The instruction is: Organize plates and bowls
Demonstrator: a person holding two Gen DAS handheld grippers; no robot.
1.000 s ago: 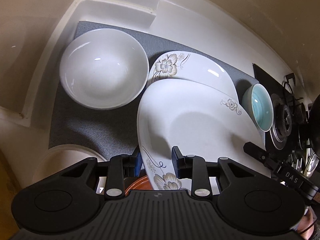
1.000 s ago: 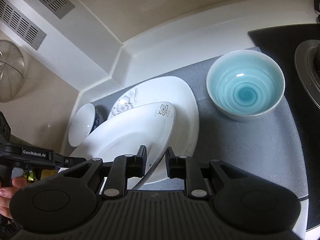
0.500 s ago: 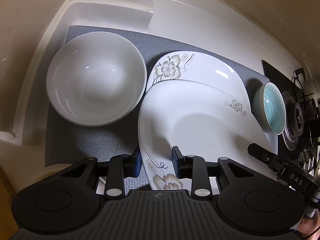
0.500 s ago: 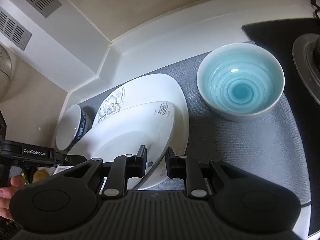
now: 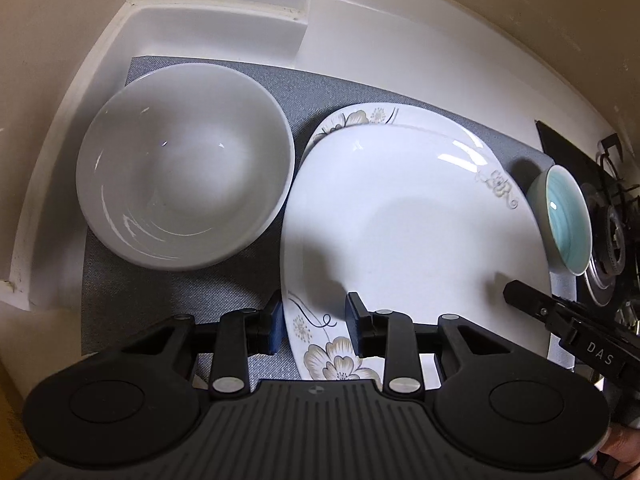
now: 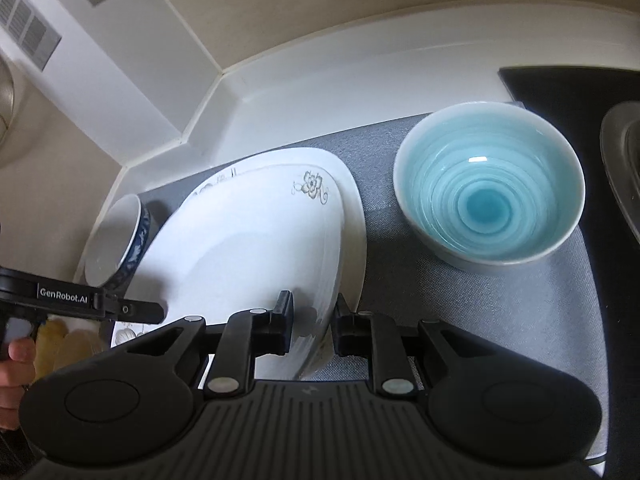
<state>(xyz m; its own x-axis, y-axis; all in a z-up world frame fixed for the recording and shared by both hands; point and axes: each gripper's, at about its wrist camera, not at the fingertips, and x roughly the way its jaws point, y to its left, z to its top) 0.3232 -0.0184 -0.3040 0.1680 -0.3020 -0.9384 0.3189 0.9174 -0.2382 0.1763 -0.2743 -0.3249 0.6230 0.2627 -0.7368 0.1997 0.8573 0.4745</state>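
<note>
A white square plate with flower prints (image 5: 412, 236) is held by both grippers just over a matching plate (image 5: 360, 118) on the grey mat (image 5: 160, 292). My left gripper (image 5: 314, 326) is shut on its near left edge. My right gripper (image 6: 314, 320) is shut on its right edge (image 6: 328, 264); the lower plate's rim (image 6: 356, 216) shows beyond. A large white bowl (image 5: 184, 188) sits left of the plates. A light blue bowl (image 6: 488, 188) sits on the mat to their right and also shows in the left wrist view (image 5: 566, 220).
A blue-patterned bowl (image 6: 116, 240) shows at the left in the right wrist view. A black gas stove (image 5: 608, 216) lies right of the mat. White raised counter walls (image 5: 220, 20) close the back and left. Yellowish items (image 6: 68, 344) lie near the holding hand.
The held plate has moved forward and lower, so it now covers most of the lower plate. Both grippers stay shut on it.
</note>
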